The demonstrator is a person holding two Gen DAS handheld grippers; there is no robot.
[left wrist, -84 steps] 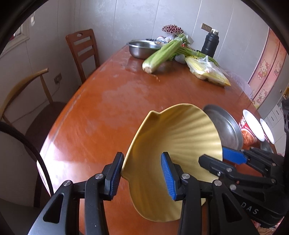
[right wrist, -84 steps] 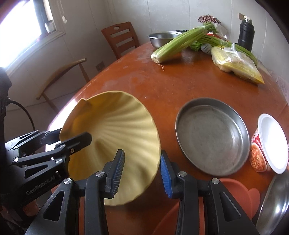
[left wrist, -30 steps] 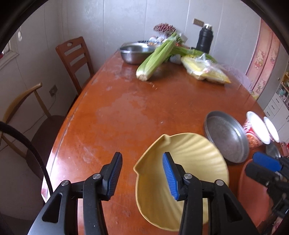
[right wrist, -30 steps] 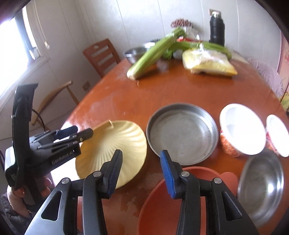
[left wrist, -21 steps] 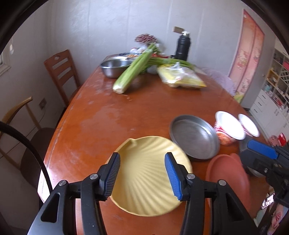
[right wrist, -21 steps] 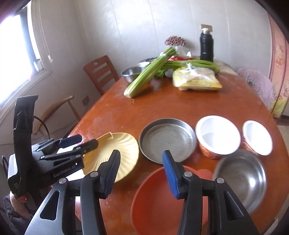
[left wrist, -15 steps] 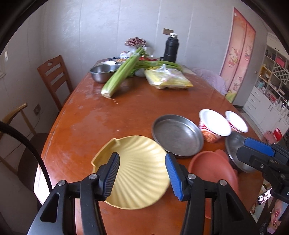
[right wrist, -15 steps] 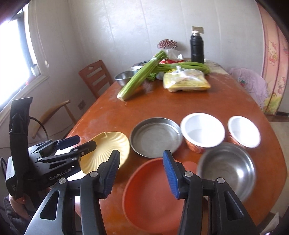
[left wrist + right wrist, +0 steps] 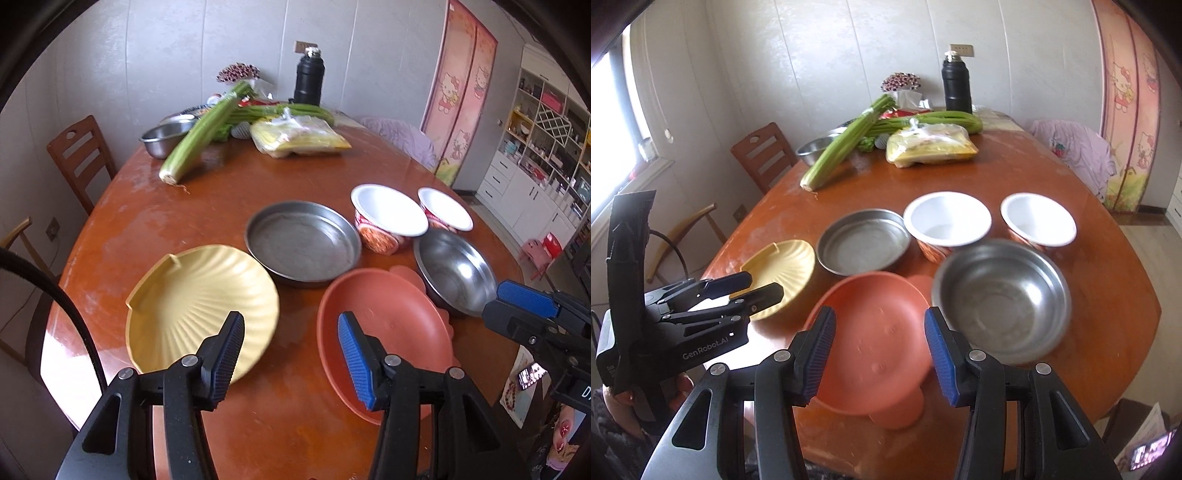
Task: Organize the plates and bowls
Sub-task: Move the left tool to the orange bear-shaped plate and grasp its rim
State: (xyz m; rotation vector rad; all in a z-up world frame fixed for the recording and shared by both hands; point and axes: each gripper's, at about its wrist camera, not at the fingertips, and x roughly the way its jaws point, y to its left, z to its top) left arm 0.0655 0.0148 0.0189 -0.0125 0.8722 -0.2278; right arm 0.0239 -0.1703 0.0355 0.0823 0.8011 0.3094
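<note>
A yellow shell-shaped plate lies flat on the wooden table, also in the right wrist view. An orange plate lies to its right. Behind stand a steel pan, a steel bowl and two white-lined bowls. My left gripper is open and empty above the table's near edge, also in the right wrist view. My right gripper is open and empty over the orange plate.
At the far end lie celery, a bag of yellow food, a steel bowl and a black flask. Wooden chairs stand left of the table. A purple-covered seat is at the far right.
The yellow plate was held tilted by both grippers, was laid flat on the table and let go. Both grippers have since pulled back and up, bringing the other dishes into view.
</note>
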